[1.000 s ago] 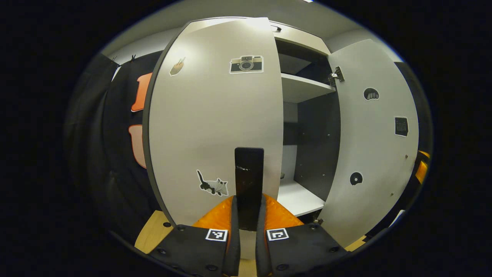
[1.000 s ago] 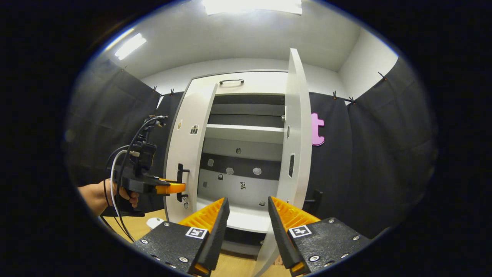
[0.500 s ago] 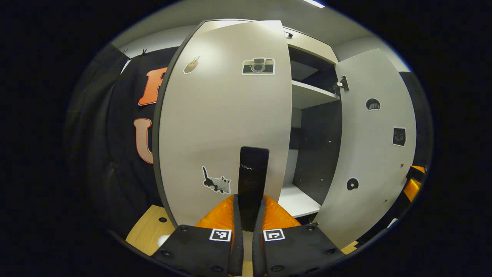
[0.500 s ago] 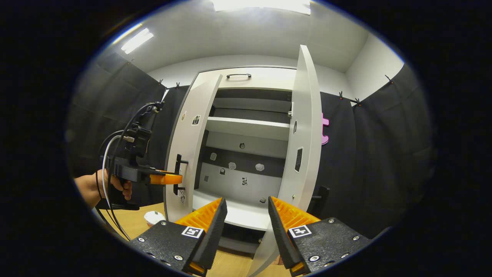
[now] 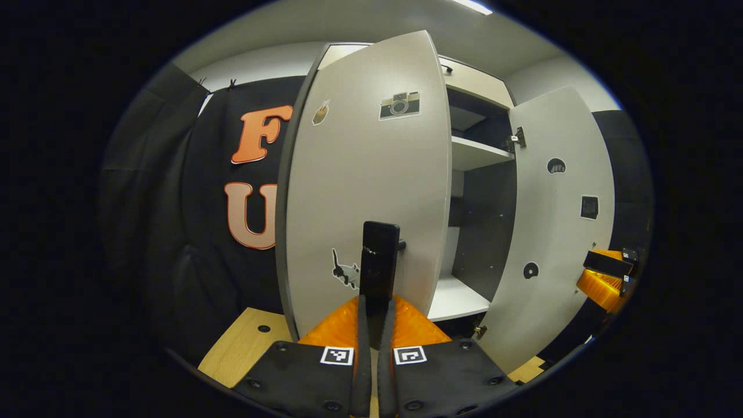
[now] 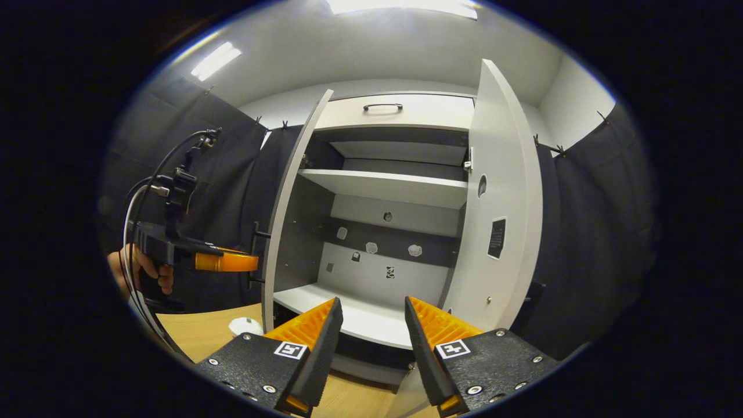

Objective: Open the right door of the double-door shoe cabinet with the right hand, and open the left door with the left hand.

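Left gripper [image 5: 371,325]: at 6 o'clock in the left gripper view, its jaws are clamped on the black handle [image 5: 378,268] of the left door; both orange fingers [image 5: 332,325] press on the bar from either side.
Right gripper [image 6: 371,337]: at 6 o'clock in the right gripper view, its jaws stand apart and hold nothing; it hangs in front of the cabinet.
Left door [image 5: 371,186]: just behind the handle, it is swung far out; in the right gripper view its edge stands at 9 o'clock.
Right door [image 6: 499,209]: at 3 o'clock in the right gripper view, wide open.
Shoe cabinet [image 6: 395,191]: farther back, shelves and the dark inner wall are open to see.
Step in hand: I judge it is the last part of the left door swing.
How to do it well: follow the arc around the hinge, do not pull straight; keep the grip square on the bar, go slowly near the end so the hinge is not forced, then release.
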